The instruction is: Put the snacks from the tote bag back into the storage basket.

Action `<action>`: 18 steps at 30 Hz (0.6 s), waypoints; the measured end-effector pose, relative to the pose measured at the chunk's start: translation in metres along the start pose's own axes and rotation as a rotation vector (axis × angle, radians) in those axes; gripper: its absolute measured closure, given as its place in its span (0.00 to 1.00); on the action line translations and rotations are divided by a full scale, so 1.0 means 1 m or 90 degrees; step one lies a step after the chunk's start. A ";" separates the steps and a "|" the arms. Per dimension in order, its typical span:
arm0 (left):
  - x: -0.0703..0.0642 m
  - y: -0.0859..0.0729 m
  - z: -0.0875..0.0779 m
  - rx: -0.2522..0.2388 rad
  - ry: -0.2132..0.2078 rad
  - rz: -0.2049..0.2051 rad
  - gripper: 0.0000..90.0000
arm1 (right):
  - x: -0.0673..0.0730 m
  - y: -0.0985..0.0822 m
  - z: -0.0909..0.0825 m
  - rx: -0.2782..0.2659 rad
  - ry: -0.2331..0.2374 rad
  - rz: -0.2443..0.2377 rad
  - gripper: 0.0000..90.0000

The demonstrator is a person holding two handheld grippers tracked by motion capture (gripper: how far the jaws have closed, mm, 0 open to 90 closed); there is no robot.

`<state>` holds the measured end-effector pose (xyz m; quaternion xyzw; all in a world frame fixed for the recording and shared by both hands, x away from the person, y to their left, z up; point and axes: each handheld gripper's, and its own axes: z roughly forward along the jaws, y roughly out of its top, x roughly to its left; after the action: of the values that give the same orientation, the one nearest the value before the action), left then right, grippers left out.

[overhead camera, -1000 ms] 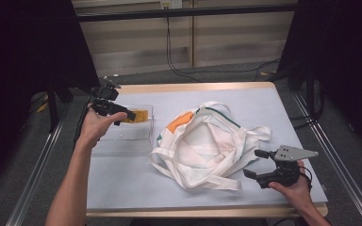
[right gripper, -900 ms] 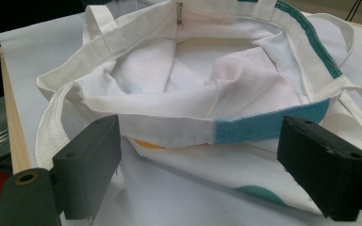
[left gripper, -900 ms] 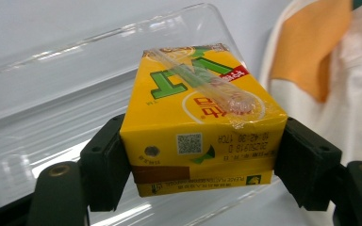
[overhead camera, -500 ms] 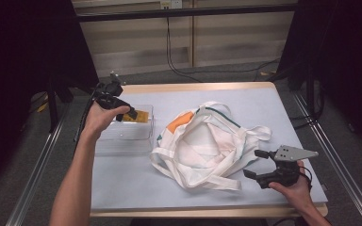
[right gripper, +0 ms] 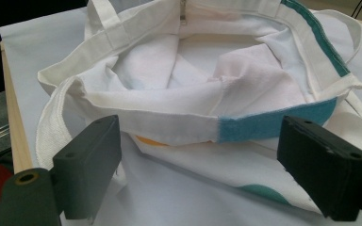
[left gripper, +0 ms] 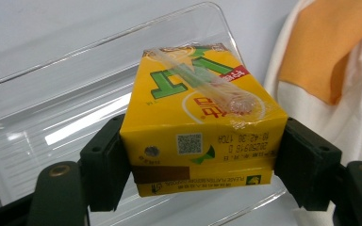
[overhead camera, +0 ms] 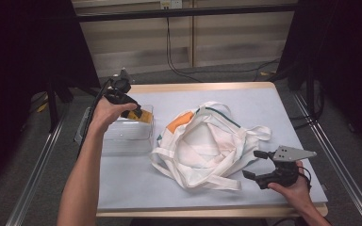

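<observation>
A yellow drink carton [left gripper: 200, 125] with a wrapped straw on its face sits between both black pads of my left gripper [left gripper: 200, 174], which is shut on it. In the high view that gripper [overhead camera: 139, 113] holds the carton [overhead camera: 143, 116] over the clear plastic tray [overhead camera: 122, 136] at the table's left. A white cloth bag [overhead camera: 202, 146] with an orange patch and teal trim lies open in the middle. My right gripper [overhead camera: 255, 164] rests at the bag's right edge, jaws wide apart; in its own view the bag's rim [right gripper: 193, 117] lies just beyond the open gripper [right gripper: 207, 174].
The table [overhead camera: 245, 101] has a pale blue top with a wooden edge. Bag straps [overhead camera: 207, 181] trail toward the front edge. Metal rails run along both sides, and cables lie on the floor behind.
My left hand has carried the carton rightward and a little nearer, over the tray's far right part. The right gripper and the bag have stayed put.
</observation>
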<state>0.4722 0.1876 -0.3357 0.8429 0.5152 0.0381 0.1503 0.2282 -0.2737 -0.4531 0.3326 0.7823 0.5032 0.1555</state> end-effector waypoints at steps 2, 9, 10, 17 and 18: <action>0.000 0.002 0.000 0.000 -0.006 -0.014 0.30 | 0.000 0.000 0.000 0.000 0.001 -0.001 0.16; 0.001 0.009 0.005 0.011 -0.022 -0.072 0.30 | -0.001 0.001 -0.001 -0.004 -0.004 0.001 0.16; 0.002 0.010 0.006 0.014 -0.024 -0.075 0.30 | -0.002 0.001 -0.002 -0.007 -0.003 0.002 0.16; 0.005 0.016 0.015 0.019 -0.032 -0.119 0.30 | -0.002 0.001 -0.002 -0.007 0.000 0.006 0.16; 0.005 0.017 0.016 0.019 -0.030 -0.119 0.30 | -0.002 0.001 -0.002 -0.005 0.002 0.006 0.16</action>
<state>0.4923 0.1811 -0.3463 0.7941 0.5883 -0.0035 0.1526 0.2287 -0.2763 -0.4518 0.3346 0.7790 0.5076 0.1535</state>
